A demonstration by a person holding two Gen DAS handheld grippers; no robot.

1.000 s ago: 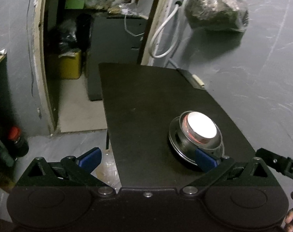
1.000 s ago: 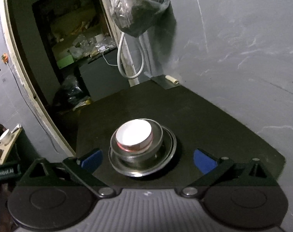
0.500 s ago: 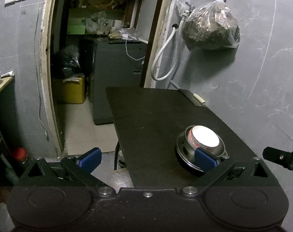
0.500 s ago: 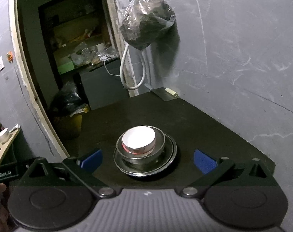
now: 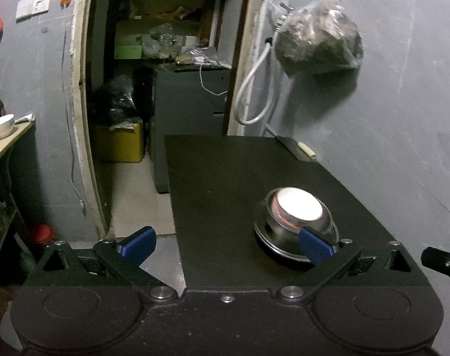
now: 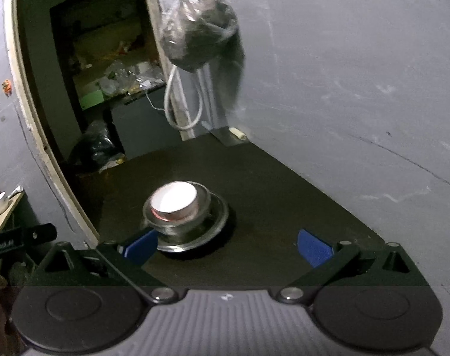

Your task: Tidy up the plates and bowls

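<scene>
A stack stands on the black table (image 5: 225, 184): a steel plate (image 5: 284, 250) at the bottom, a steel bowl (image 5: 276, 227) on it, and a white-topped pink bowl (image 5: 299, 206) inside. The stack also shows in the right wrist view, with the plate (image 6: 216, 225), steel bowl (image 6: 153, 219) and white bowl (image 6: 174, 200). My left gripper (image 5: 226, 244) is open and empty, held back from the table's near edge, its right finger in front of the stack. My right gripper (image 6: 227, 247) is open and empty, the stack just beyond its left finger.
A grey wall runs along the table's right side with a hanging plastic bag (image 5: 316, 44) and a white hose (image 5: 251, 95). A dark doorway with a yellow box (image 5: 118, 141) is at the far left. A white cup (image 5: 2, 124) sits on a side shelf.
Both grippers have drawn back and risen from the table, so the stack looks smaller and farther. The right view has swung right, leaving the stack near its left finger.
</scene>
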